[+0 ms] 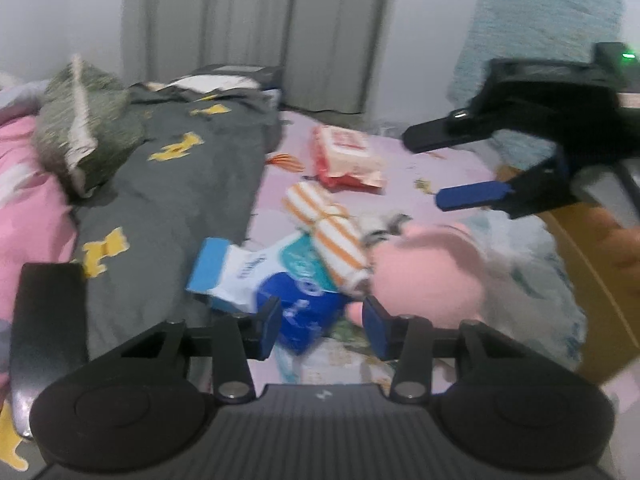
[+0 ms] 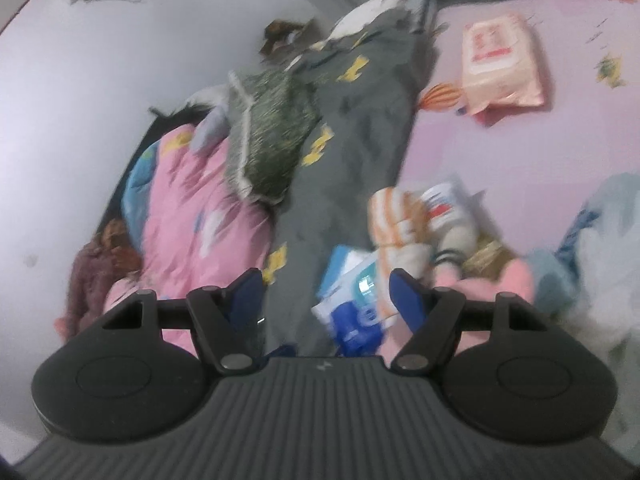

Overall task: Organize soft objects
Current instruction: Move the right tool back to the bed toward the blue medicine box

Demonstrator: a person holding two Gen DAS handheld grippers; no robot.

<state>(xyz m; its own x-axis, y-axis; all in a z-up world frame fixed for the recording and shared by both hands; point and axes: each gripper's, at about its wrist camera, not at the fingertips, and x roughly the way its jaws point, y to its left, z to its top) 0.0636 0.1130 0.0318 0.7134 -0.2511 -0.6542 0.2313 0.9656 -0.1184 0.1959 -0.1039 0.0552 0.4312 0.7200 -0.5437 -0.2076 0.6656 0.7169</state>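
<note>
The left gripper point(image 1: 320, 328) stands partly apart over a glossy blue-and-white tissue pack point(image 1: 280, 292) that lies between its pads; contact cannot be told. Just right lies a plump pink plush point(image 1: 428, 268), just ahead a rolled orange-striped towel point(image 1: 328, 224). The right gripper point(image 1: 436, 168) (blurred) hangs open, empty, farther right.

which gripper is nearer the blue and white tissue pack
Left. The left gripper has the blue and white plastic tissue pack between its open jaws, though no pad visibly presses it. The right gripper hangs above and beyond it, jaws open and empty.
</note>
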